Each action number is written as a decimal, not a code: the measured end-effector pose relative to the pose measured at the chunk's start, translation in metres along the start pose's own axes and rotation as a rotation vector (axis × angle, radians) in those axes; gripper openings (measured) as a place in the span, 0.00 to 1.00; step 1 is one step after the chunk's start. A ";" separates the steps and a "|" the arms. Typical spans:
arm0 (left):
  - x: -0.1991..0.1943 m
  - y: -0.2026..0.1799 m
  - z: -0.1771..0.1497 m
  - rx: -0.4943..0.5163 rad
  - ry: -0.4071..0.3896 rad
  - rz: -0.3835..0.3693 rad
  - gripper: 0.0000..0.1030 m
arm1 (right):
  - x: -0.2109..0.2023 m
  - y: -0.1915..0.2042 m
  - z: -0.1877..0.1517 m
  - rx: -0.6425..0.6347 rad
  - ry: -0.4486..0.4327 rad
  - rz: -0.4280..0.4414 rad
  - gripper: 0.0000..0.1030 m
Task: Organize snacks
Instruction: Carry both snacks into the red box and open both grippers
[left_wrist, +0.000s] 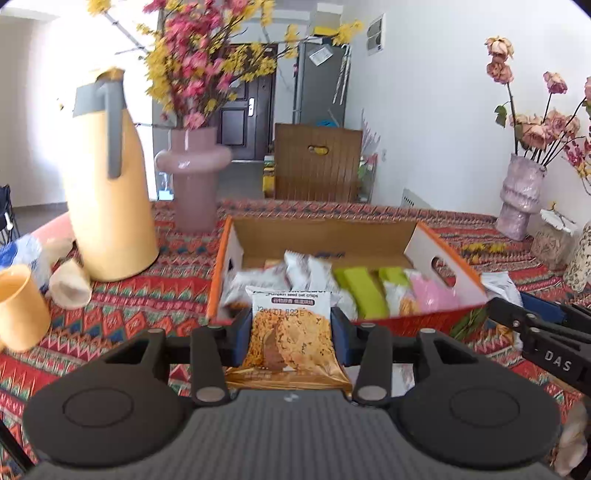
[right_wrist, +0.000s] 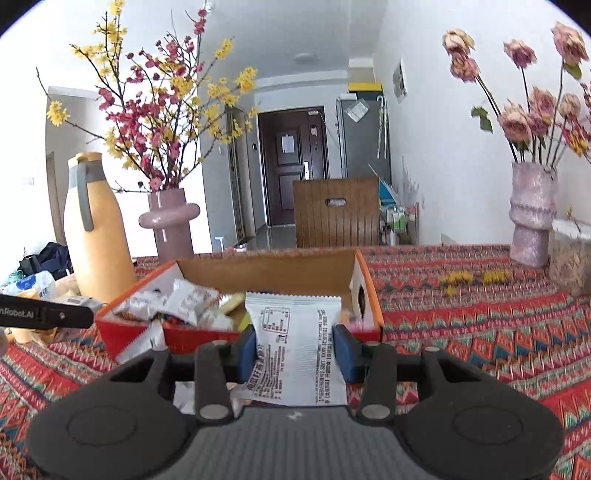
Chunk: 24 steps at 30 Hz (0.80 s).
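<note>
An orange cardboard box (left_wrist: 454, 280) holds several snack packets, white, green and pink. It also shows in the right wrist view (right_wrist: 365, 284). My left gripper (left_wrist: 291, 334) is shut on an oat crisp packet (left_wrist: 291, 339) with a cookie picture, held just before the box's near wall. My right gripper (right_wrist: 295, 350) is shut on a white snack packet (right_wrist: 295, 354), printed back facing me, near the box's front right corner. A white packet (right_wrist: 142, 341) lies on the cloth against the box front. The right gripper shows at the right edge of the left wrist view (left_wrist: 543, 332).
A yellow thermos jug (left_wrist: 110, 184) and a pink vase (left_wrist: 194, 177) with flowers stand left of the box. Yellow cups (left_wrist: 18, 306) sit at the far left. A pale vase (right_wrist: 532, 218) with dried roses stands at the right. A patterned red tablecloth (right_wrist: 480, 325) covers the table.
</note>
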<state>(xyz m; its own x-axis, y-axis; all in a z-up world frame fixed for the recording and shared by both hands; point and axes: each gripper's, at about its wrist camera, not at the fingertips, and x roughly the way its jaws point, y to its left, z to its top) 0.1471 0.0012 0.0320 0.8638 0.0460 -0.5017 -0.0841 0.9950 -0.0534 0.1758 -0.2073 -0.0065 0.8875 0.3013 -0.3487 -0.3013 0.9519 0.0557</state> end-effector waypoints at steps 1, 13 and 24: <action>0.002 -0.002 0.004 0.005 -0.005 -0.003 0.43 | 0.002 0.001 0.004 -0.002 -0.008 -0.003 0.42; 0.028 -0.019 0.041 0.006 -0.063 -0.016 0.43 | 0.038 0.008 0.052 -0.020 -0.069 -0.022 0.42; 0.083 -0.020 0.059 -0.032 -0.054 0.042 0.43 | 0.098 0.010 0.058 -0.010 -0.044 -0.060 0.42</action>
<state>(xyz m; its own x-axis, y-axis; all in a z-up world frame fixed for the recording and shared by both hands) 0.2501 -0.0092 0.0421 0.8845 0.0929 -0.4572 -0.1359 0.9888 -0.0619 0.2804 -0.1644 0.0145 0.9183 0.2466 -0.3096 -0.2510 0.9676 0.0262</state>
